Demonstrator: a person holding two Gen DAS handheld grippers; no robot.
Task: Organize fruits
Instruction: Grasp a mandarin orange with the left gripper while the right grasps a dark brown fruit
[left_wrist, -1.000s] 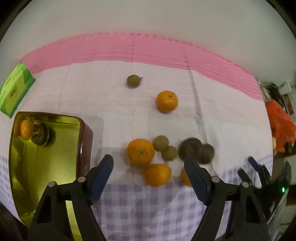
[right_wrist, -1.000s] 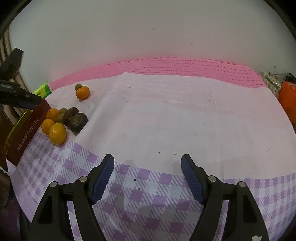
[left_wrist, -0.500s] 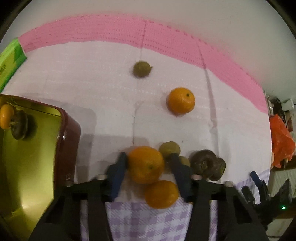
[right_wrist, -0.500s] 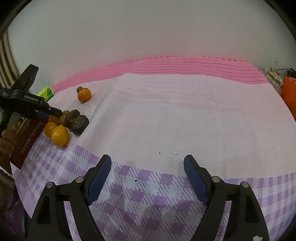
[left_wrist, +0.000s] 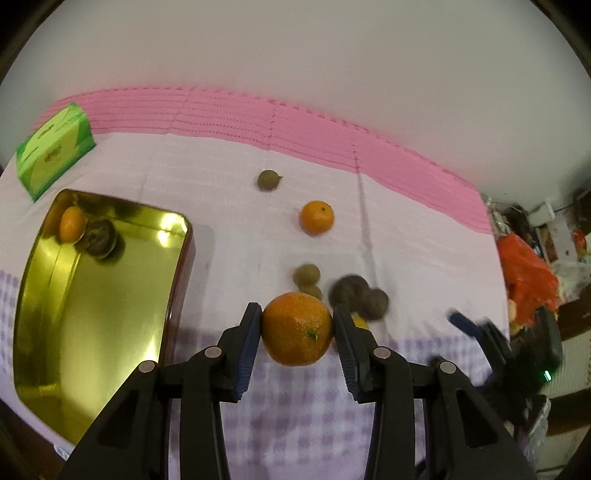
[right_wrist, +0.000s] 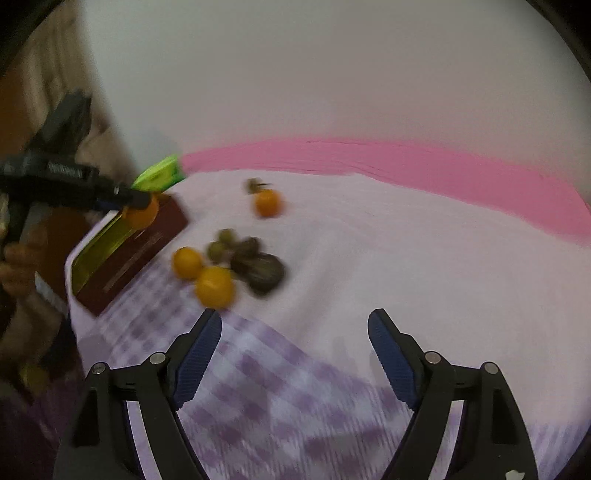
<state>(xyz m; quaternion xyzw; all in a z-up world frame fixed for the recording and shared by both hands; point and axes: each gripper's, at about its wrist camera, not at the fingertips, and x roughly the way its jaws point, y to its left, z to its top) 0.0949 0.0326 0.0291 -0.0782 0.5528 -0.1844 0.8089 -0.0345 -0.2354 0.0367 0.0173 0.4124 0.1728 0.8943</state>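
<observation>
left gripper (left_wrist: 297, 334) clamped on orange (left_wrist: 297, 333), lifted off cloth beside gold tin (left_wrist: 177, 280), right gripper (right_wrist: 294, 352) fingers spread, nothing between, above checked tablecloth (right_wrist: 280, 387)

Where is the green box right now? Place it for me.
In the left wrist view the green box lies at the far left of the tablecloth, just beyond the gold tin's far end, beside the pink border.

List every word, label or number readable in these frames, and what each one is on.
None can be read.
Green box: printed emblem and text, too small and blurred.
Red side of the tin: lines of pale lettering, smeared by motion blur.
Left gripper: a white label strip on its body, blurred.
Oranges, the other fruits and the tablecloth: no print visible.
</observation>
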